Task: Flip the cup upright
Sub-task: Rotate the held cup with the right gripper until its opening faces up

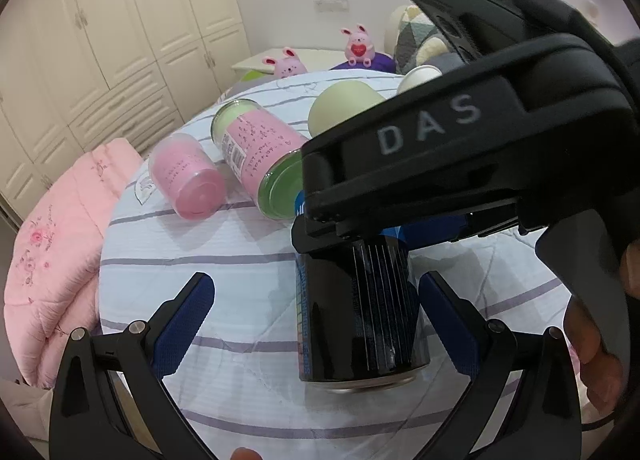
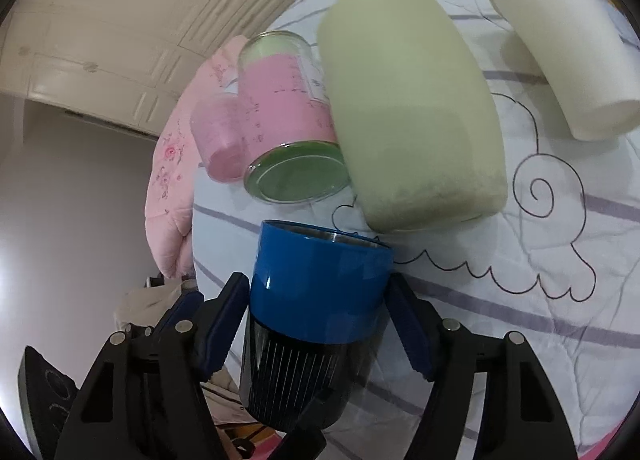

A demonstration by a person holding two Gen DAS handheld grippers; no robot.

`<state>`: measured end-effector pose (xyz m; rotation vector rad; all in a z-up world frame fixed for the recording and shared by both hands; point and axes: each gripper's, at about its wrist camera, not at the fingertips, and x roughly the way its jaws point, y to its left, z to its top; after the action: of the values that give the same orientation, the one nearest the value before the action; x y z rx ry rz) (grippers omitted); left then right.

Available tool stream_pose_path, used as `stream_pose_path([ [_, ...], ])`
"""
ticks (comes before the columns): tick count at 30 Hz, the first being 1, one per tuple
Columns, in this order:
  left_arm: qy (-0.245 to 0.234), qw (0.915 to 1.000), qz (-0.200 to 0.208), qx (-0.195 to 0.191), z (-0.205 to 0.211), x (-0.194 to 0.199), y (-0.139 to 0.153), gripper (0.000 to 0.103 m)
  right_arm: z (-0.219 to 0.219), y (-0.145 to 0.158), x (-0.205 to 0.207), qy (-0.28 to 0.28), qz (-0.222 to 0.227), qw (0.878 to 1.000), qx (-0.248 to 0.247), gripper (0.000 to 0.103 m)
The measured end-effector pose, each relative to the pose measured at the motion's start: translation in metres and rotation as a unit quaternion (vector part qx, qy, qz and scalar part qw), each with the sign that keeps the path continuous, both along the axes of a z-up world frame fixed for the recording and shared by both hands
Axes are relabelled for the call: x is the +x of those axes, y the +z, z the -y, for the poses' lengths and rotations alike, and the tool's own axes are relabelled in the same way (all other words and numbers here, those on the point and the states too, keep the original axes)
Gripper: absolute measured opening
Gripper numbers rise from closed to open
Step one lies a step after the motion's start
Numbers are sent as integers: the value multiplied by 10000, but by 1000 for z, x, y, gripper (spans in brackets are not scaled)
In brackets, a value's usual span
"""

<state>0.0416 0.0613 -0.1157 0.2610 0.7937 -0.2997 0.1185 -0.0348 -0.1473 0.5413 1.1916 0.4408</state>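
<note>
Right gripper [image 2: 318, 324] fingers pinch the blue-banded black ribbed cup [image 2: 316, 316] at its rim band, standing it on the striped bed sheet [image 1: 248, 300] | left gripper [image 1: 316, 324] spread wide, empty, flanking as guard | cup near-centre, almost upright.

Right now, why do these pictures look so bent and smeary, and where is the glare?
Both views are fisheye, so edges curve and corners go black. In the left wrist view the wardrobe bows, and the blue and black cup shows glossy reflections. In the right wrist view the pale green cup and white cup look soft, and a washed-out bright patch fills the left side.
</note>
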Motion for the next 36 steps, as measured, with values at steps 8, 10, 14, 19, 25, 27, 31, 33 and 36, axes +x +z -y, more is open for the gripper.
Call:
stream_pose_path([
  [8, 24, 9998, -57, -186, -6, -1, -1, 103, -5, 9, -5, 22, 363, 9993, -61, 71],
  [10, 32, 9998, -62, -194, -6, -1, 0, 103, -7, 13, -7, 40, 451, 9989, -116, 71],
  [14, -15, 9998, -124, -182, -3, -6, 0, 103, -6, 22, -14, 91, 674, 9974, -240, 71],
  [19, -113, 9995, -228, -198, -1, -12, 0, 103, -2, 34, -25, 128, 1050, 9932, -494, 71],
  [25, -197, 9985, -398, -322, -4, -18, -1, 103, 7, 43, -37, 139, 1288, 9895, -641, 71],
  [27, -191, 9980, -459, -379, -6, -20, -1, 103, 14, 44, -45, 168, 1367, 9880, -704, 71],
  [31, -154, 9974, -532, -453, -9, -23, -1, 103, 16, 46, -51, 269, 1567, 9840, -800, 71],
  [33, -147, 9973, -525, -486, -10, -25, -1, 103, 14, 47, -53, 316, 1695, 9809, -906, 71],
  [36, -71, 9973, -512, -526, -13, -27, 0, 103, 13, 53, -59, 326, 1997, 9711, -1268, 71],
])
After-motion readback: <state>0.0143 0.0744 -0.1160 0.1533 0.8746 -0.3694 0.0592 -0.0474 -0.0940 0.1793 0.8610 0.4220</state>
